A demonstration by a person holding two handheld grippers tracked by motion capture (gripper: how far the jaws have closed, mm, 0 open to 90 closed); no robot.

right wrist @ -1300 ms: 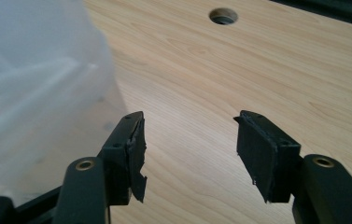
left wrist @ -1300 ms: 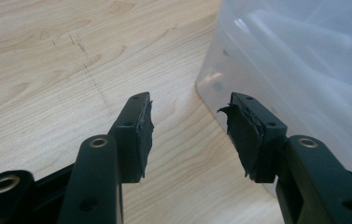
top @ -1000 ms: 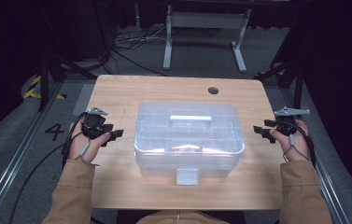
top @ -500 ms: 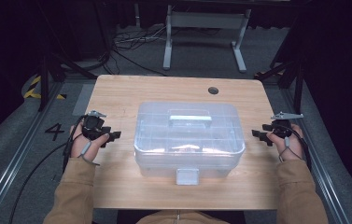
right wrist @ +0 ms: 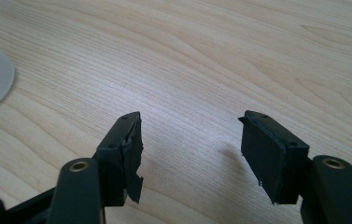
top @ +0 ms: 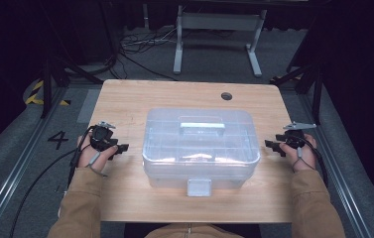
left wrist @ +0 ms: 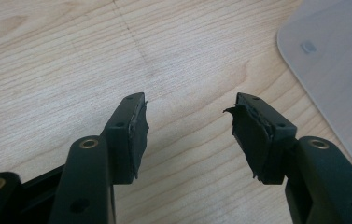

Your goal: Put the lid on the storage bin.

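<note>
The clear plastic storage box (top: 201, 148) sat in the middle of the wooden table (top: 125, 99), lid shut, its front latch (top: 199, 187) facing the person and its carry handle (top: 202, 127) lying flat on top. Nearest the camera, two sleeved forearms came up from the bottom edge, one to each side of the box. The left gripper (top: 120, 148) rested low over the table just beside the box's left wall, apart from it; its jaws stood spread with bare wood between them, and a rounded corner of the box (left wrist: 337, 70) showed off to one side in the left gripper view. The right gripper (top: 272, 146) lay near the right wall, also not touching, jaws likewise wide apart and empty (right wrist: 190, 154). Judged from this, the work was at its very start: both tools flanked the box, nothing grasped. The next move would likely call for bringing one gripper round to the latch, or both inward onto the walls. Farther off, a cable hole (top: 226, 95) marked the tabletop, with stand legs (top: 214, 44) on the floor beyond.
</note>
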